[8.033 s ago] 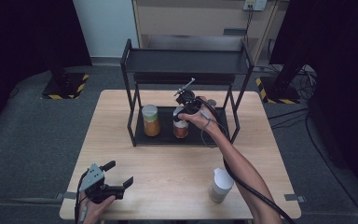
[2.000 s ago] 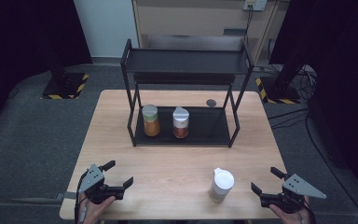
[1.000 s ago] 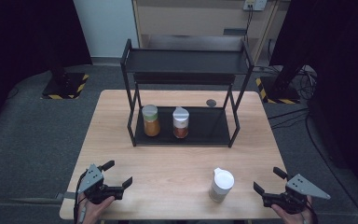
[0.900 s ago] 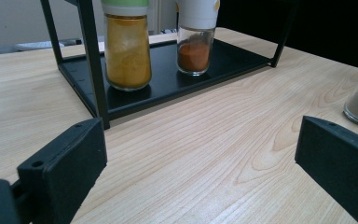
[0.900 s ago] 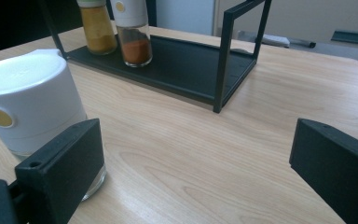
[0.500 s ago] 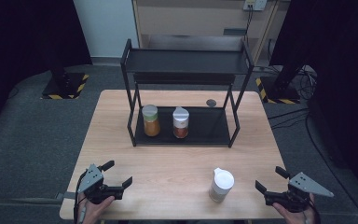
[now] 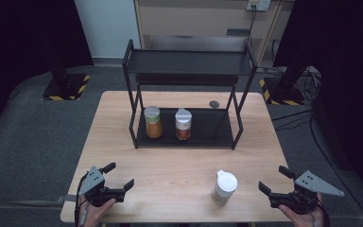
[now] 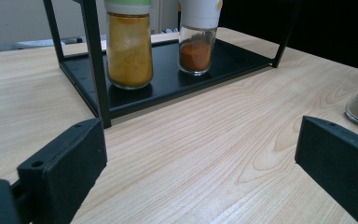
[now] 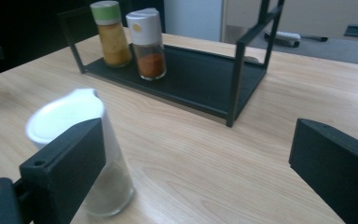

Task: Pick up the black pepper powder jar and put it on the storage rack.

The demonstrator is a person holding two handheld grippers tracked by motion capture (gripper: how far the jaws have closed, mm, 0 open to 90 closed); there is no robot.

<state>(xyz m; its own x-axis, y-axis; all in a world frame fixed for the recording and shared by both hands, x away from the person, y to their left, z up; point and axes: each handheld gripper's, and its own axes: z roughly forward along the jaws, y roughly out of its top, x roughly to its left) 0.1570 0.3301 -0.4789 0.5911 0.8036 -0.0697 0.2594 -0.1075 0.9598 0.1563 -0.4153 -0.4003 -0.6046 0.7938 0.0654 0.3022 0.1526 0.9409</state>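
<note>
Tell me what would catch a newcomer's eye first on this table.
Probably the black two-tier rack at the table's far side, with a green-lidded jar of yellow spice and a white-capped jar of red spice side by side on its lower shelf. Next, the lone white-capped jar standing near the front edge, between the open left tongs and the open right tongs, closer to the right.

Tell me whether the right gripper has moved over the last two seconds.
Yes. The right gripper has drifted slightly right and toward the near edge, away from the white-lidded jar standing on the table.
</note>
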